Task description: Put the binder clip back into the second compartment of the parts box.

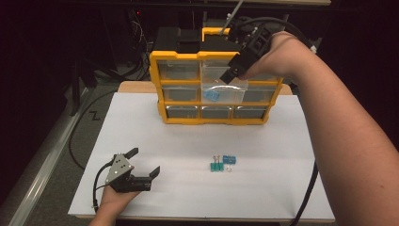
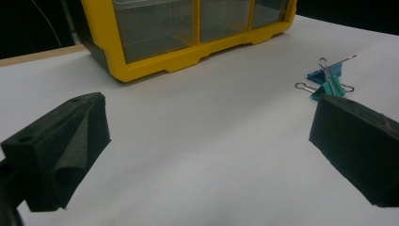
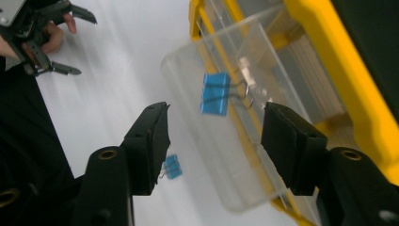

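A yellow drawer organizer stands at the back of the white table. Its clear middle drawer is pulled out and holds a blue binder clip. My right gripper hangs just above that drawer, jaws open and nothing between the pads. In the right gripper view the blue clip appears blurred inside the clear drawer, beyond the right gripper. My left gripper rests open at the table's front left; its view shows the left gripper with bare table between the jaws.
Teal binder clips and a blue one lie together on the white sheet in front of the organizer, to the right of the left gripper. The other drawers are closed. Cables trail off both table sides.
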Tool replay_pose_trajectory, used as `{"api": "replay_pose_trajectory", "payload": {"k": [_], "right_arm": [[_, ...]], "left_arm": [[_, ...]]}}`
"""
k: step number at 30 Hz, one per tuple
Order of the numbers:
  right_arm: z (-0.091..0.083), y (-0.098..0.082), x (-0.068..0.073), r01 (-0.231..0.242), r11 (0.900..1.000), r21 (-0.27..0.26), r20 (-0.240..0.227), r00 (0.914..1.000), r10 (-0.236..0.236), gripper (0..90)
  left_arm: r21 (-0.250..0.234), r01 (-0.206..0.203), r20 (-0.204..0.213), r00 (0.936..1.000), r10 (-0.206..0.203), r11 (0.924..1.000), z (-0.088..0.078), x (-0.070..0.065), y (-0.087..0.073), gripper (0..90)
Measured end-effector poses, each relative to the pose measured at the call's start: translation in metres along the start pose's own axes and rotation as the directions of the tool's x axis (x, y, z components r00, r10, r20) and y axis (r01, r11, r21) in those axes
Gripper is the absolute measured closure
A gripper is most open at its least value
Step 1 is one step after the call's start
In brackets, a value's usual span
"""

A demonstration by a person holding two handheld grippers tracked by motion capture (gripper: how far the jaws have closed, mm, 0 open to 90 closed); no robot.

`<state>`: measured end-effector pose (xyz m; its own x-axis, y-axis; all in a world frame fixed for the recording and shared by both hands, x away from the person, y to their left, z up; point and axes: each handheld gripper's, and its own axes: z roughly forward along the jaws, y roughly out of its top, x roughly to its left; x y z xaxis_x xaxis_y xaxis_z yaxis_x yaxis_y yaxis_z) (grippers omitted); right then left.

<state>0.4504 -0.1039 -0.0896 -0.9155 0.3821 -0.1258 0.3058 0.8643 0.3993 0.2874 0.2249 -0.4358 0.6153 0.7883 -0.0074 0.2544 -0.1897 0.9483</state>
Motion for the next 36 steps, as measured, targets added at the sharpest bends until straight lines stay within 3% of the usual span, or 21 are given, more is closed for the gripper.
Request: {"api": "replay_pose_trajectory", "payload": {"k": [8,16,22,28,36], "right_arm": [[-0.008,-0.034,0.016,-0.012,1.000,0.019,0.016,0.9998,0.011,34.4],[0.000,-0.072,0.028,-0.022,0.999,0.029,0.011,0.9997,0.021,30.1],[0.019,-0.096,0.036,-0.021,0.999,0.036,-0.014,0.9997,0.021,25.7],[0.036,-0.110,0.040,-0.026,0.998,0.051,-0.024,0.9993,0.027,21.1],[0.073,-0.130,0.046,-0.035,0.996,0.079,-0.048,0.9981,0.039,12.4]], "left_arm": [[0.000,0.006,-0.010,0.9999,-0.006,1.0000,0.001,0.001,0.000,0.2],[0.004,0.001,-0.010,1.0000,-0.001,1.0000,0.002,0.000,0.000,0.2],[0.005,0.003,-0.009,1.0000,-0.003,1.0000,0.002,0.000,0.000,0.2],[0.009,0.002,-0.006,1.0000,-0.002,1.0000,0.002,0.000,0.000,0.2],[0.011,-0.002,-0.010,1.0000,0.002,0.9999,0.002,0.000,-0.001,0.2]]}}
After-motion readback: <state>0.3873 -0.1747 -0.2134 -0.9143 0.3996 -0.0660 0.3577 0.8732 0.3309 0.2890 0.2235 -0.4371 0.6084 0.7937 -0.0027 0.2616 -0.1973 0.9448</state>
